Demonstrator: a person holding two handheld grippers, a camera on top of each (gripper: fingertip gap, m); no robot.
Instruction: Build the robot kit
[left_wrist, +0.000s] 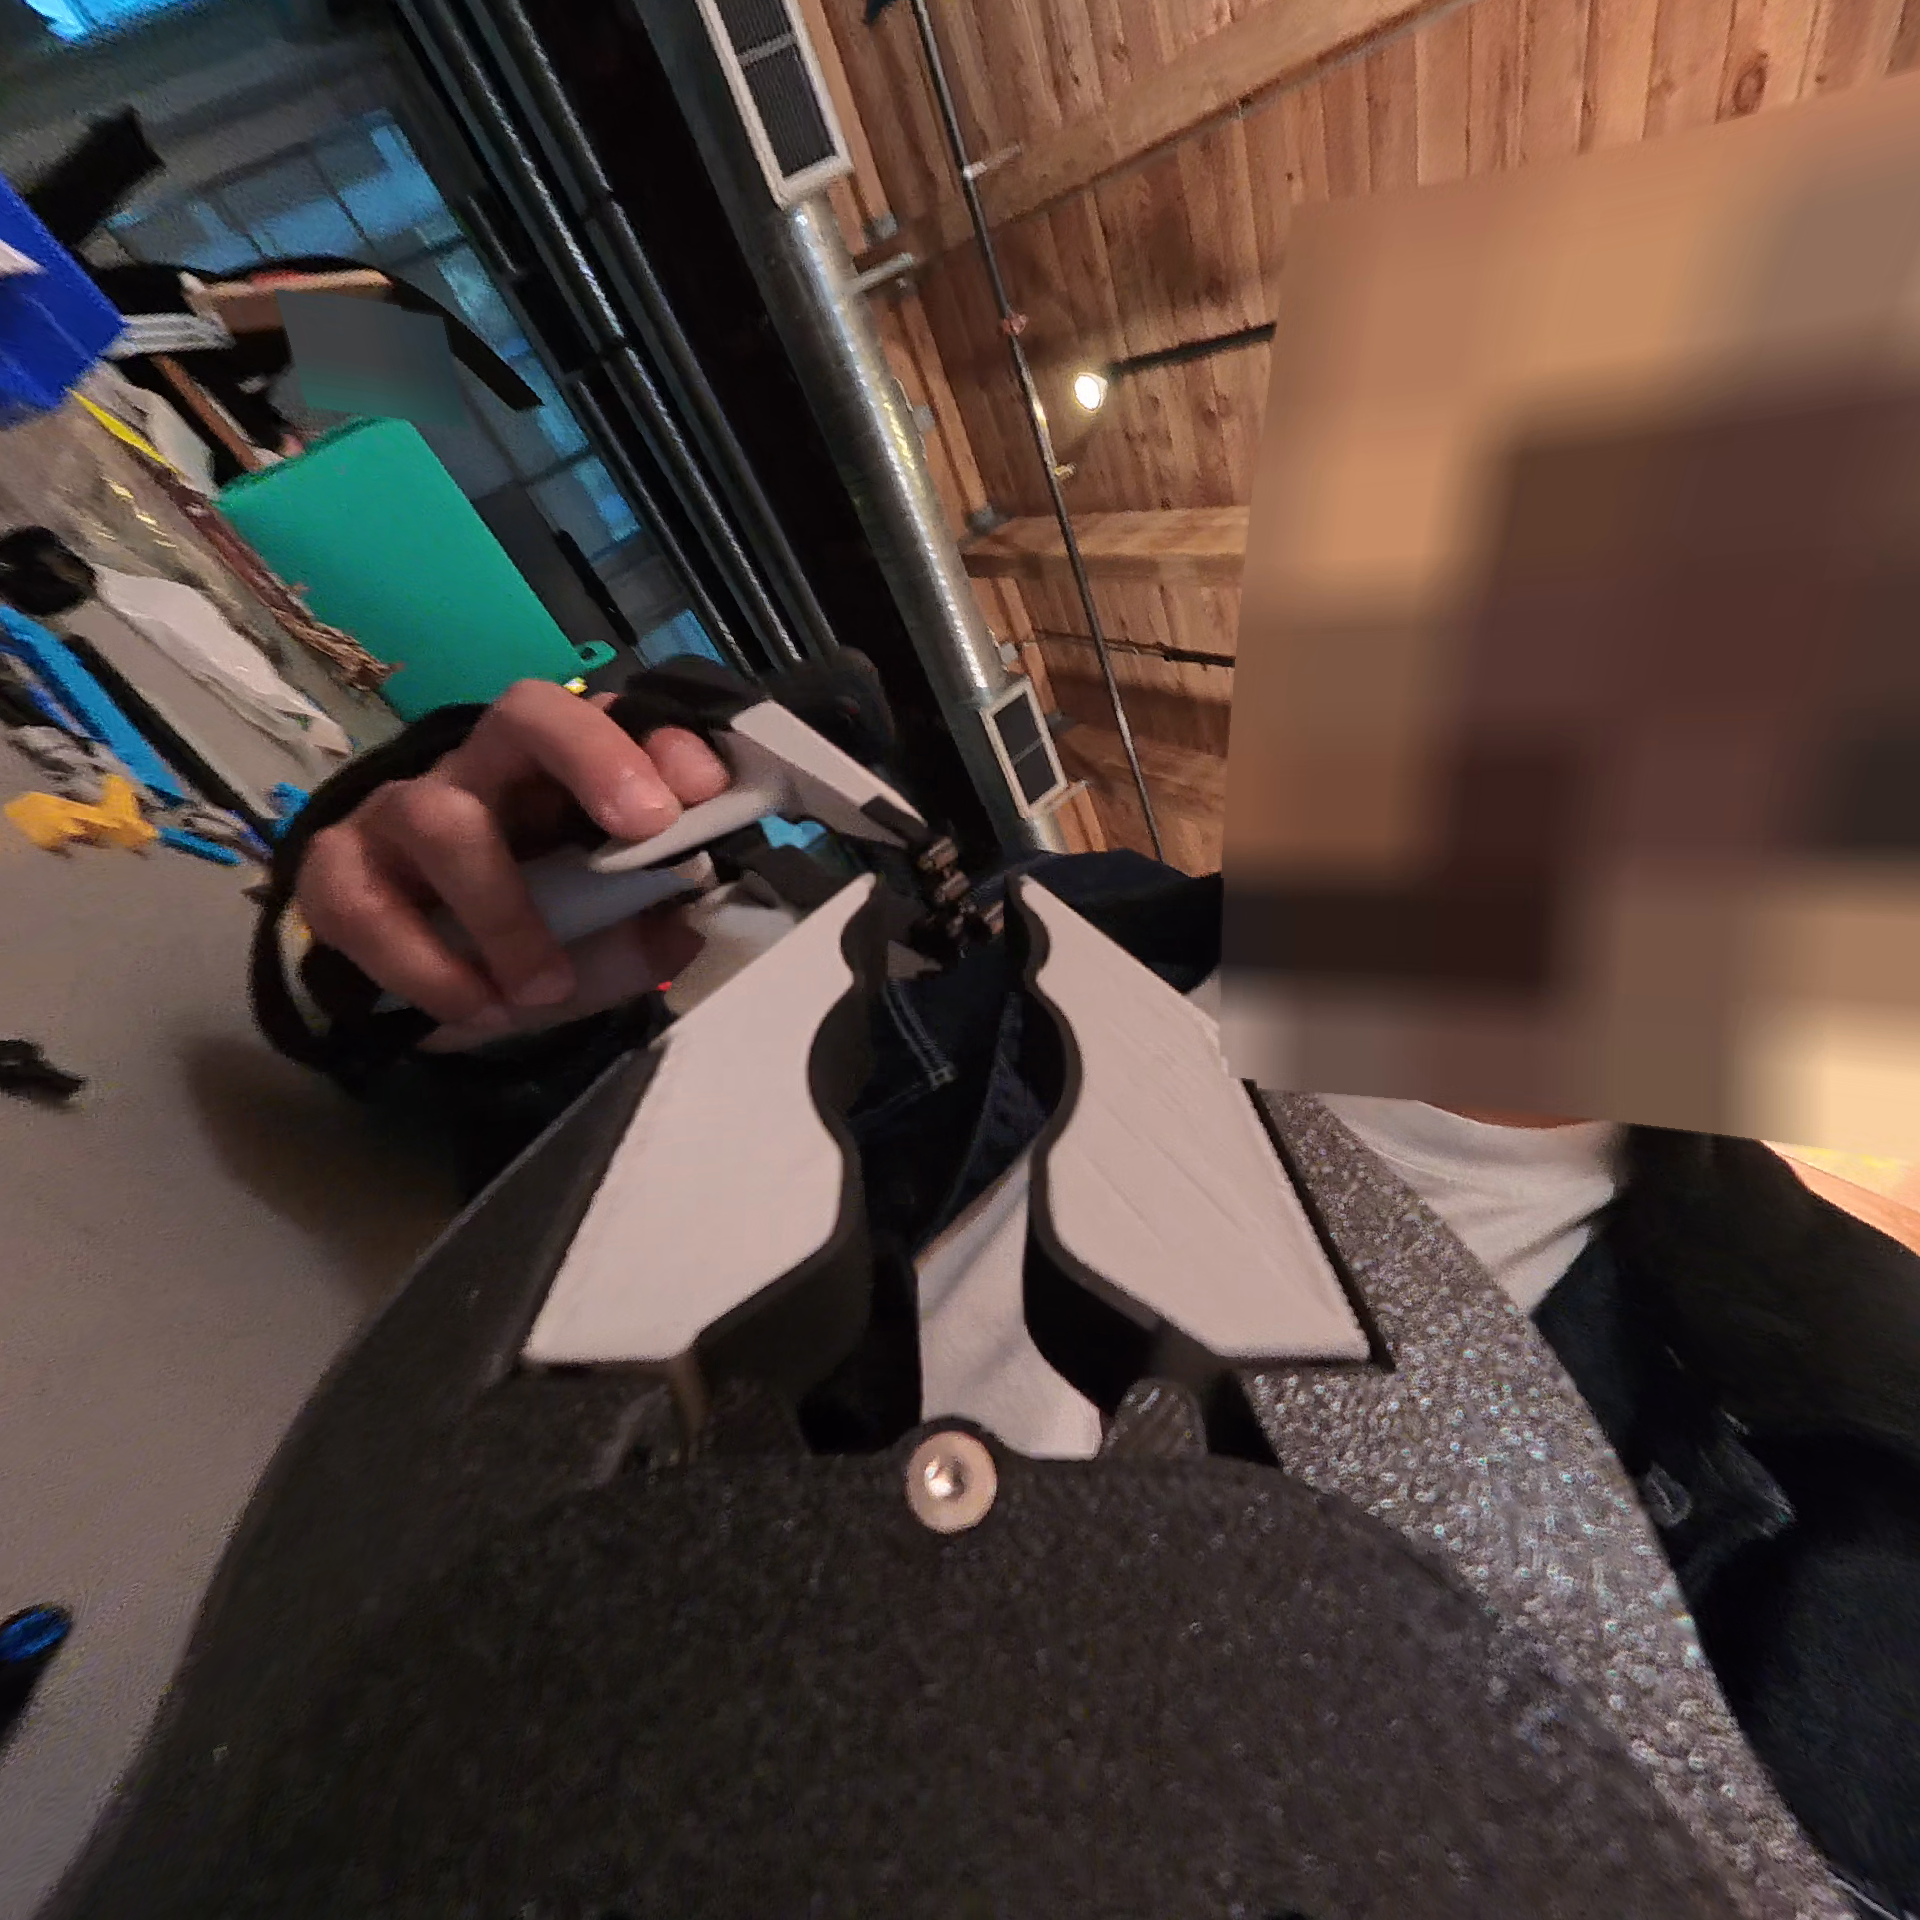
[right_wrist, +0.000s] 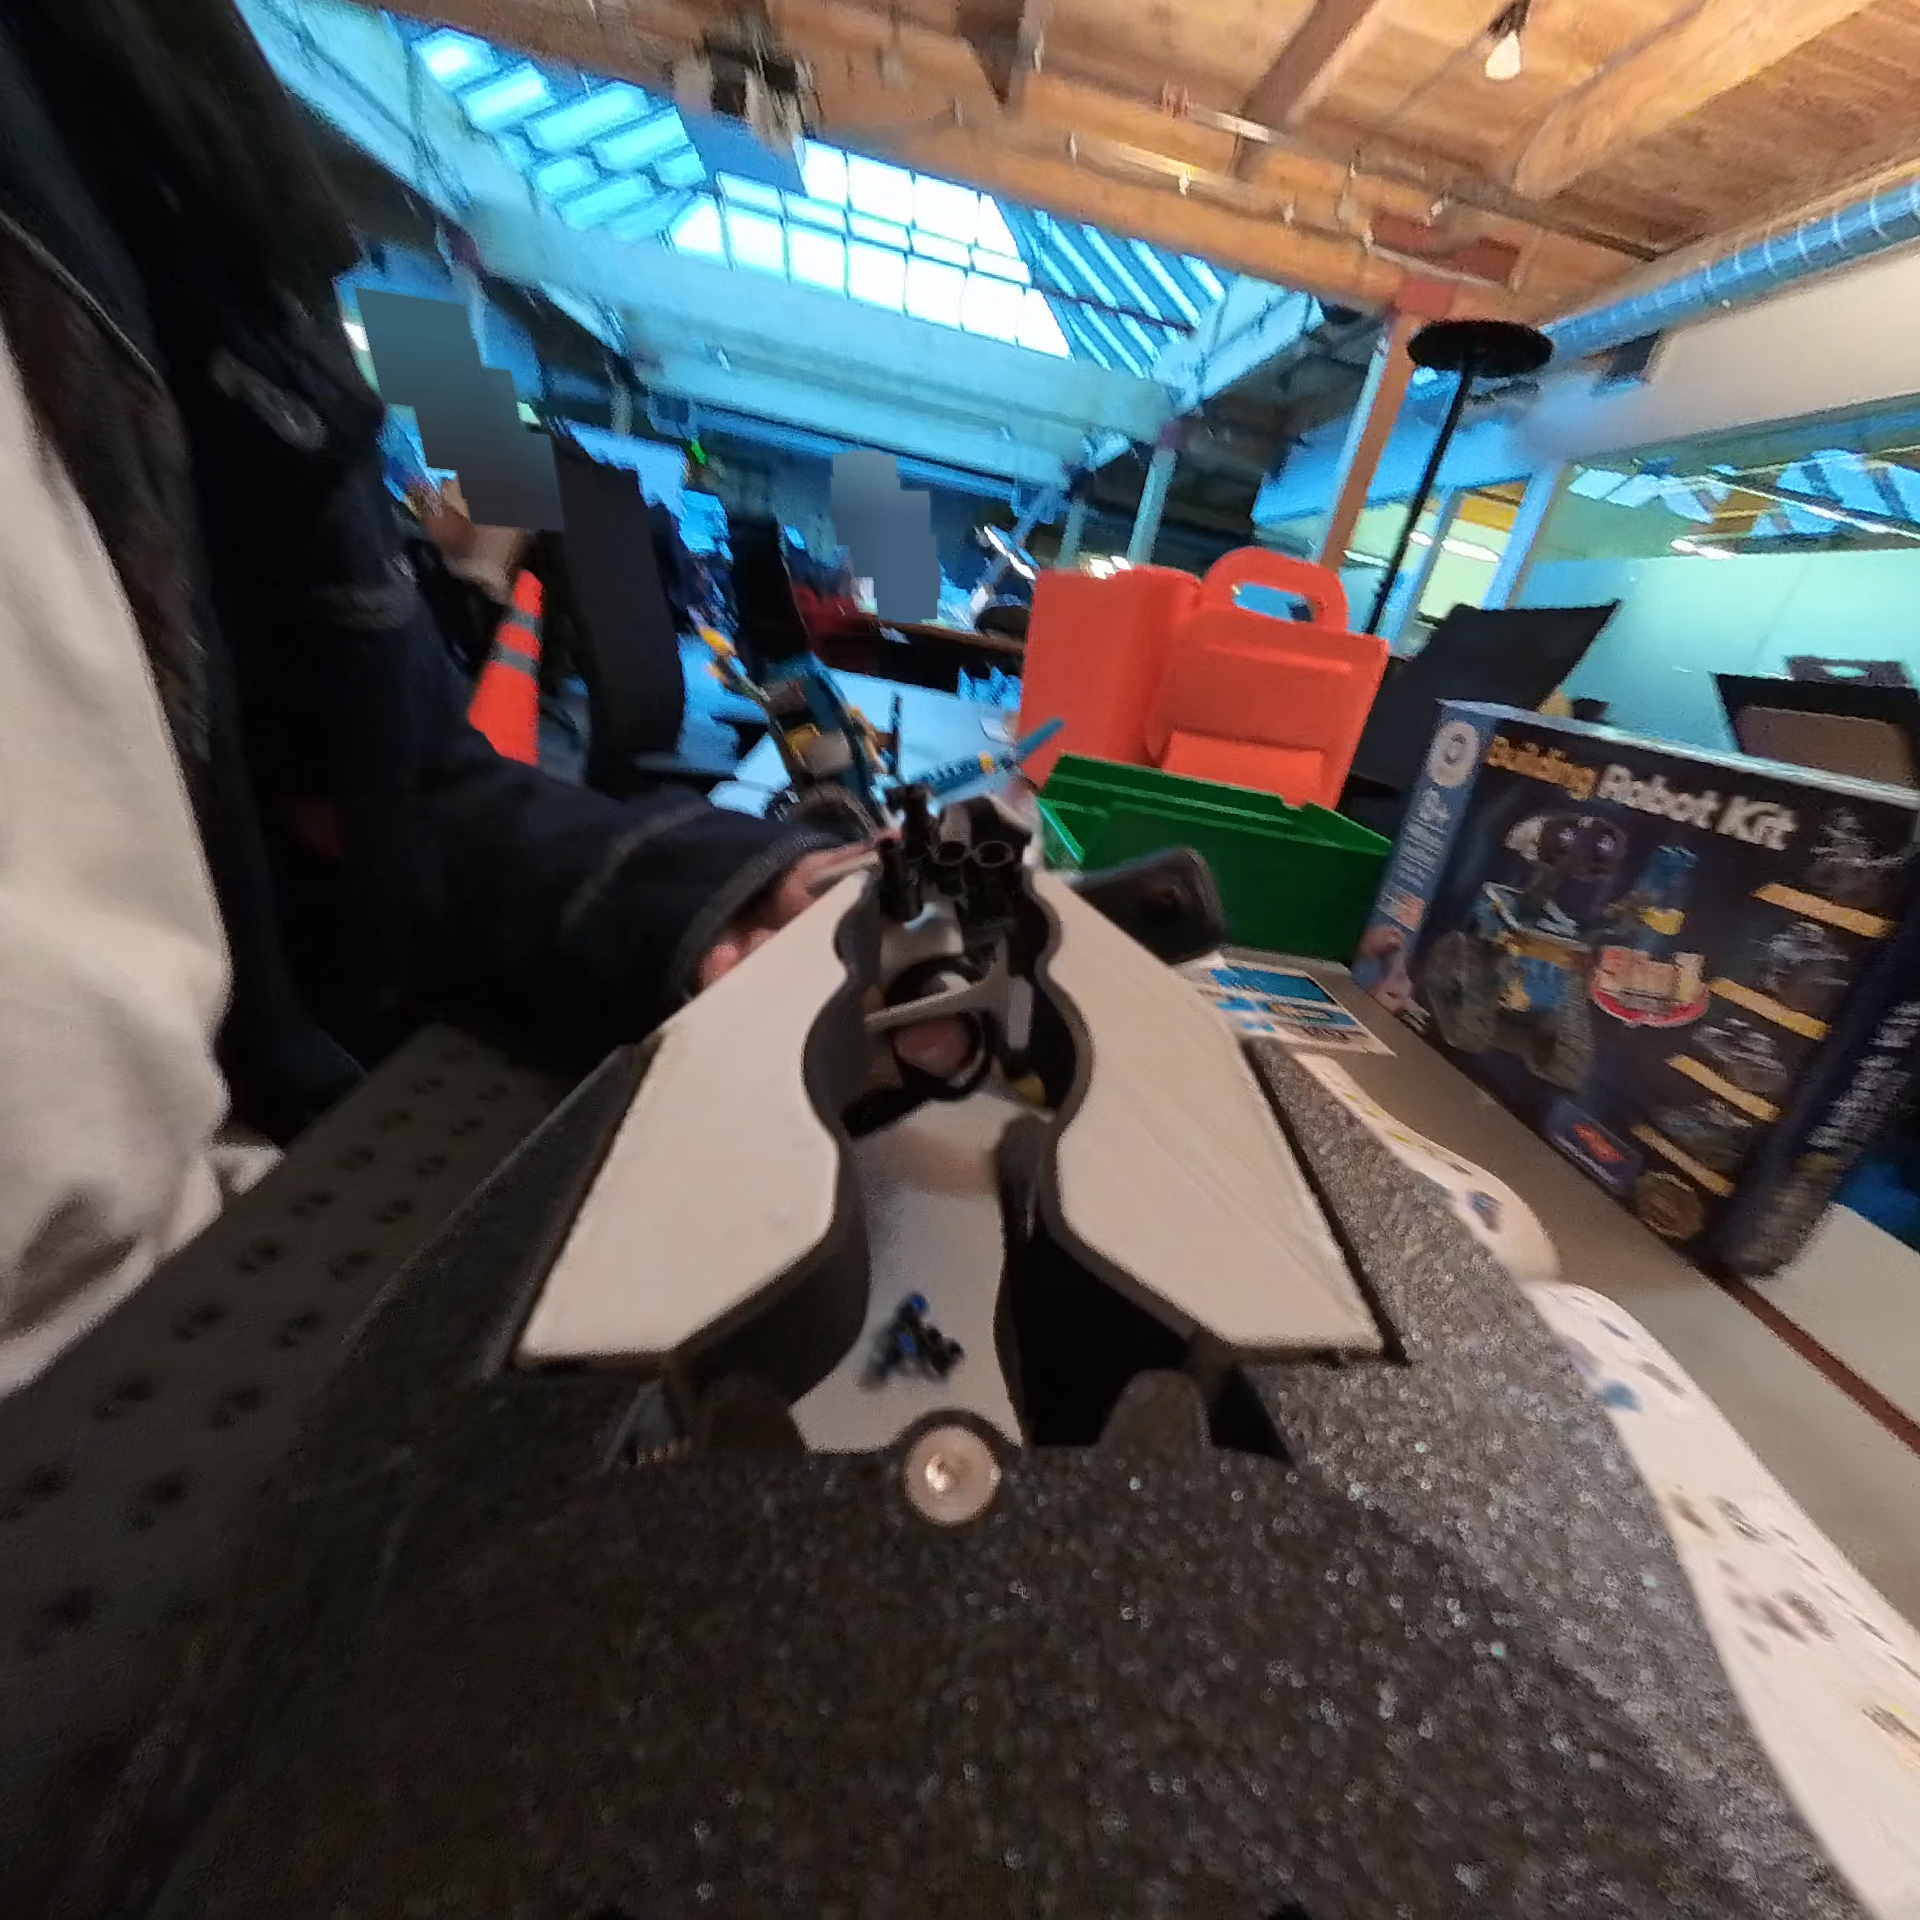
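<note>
Two handheld grippers meeting at a small black construction-toy part, held above the desk

Left gripper (left_wrist: 945, 899): white ribbed finger plates with black wavy inner pads, grainy black body; jaws parted by a narrow gap, tips at either side of a small black pinned part (left_wrist: 951, 894), firm hold cannot be told. Right gripper (right_wrist: 948, 883): same build, jaws narrowly parted with a cluster of black round-holed connector pieces (right_wrist: 961, 862) at the tips; grip uncertain. A bare hand (left_wrist: 468, 883) holds the far gripper's handle. Around: green bin (right_wrist: 1216, 862), orange plastic case (right_wrist: 1195, 665), glossy dark-blue kit box (right_wrist: 1652, 956) upright on the pale desk (right_wrist: 1849, 1288), printed paper sheet (right_wrist: 1455, 1174) just right of the gripper body, black perforated board (right_wrist: 260, 1247) to its left, person's dark sleeve (right_wrist: 499, 862) close on the left. Bare desk surface shows beyond the box's right edge
</note>
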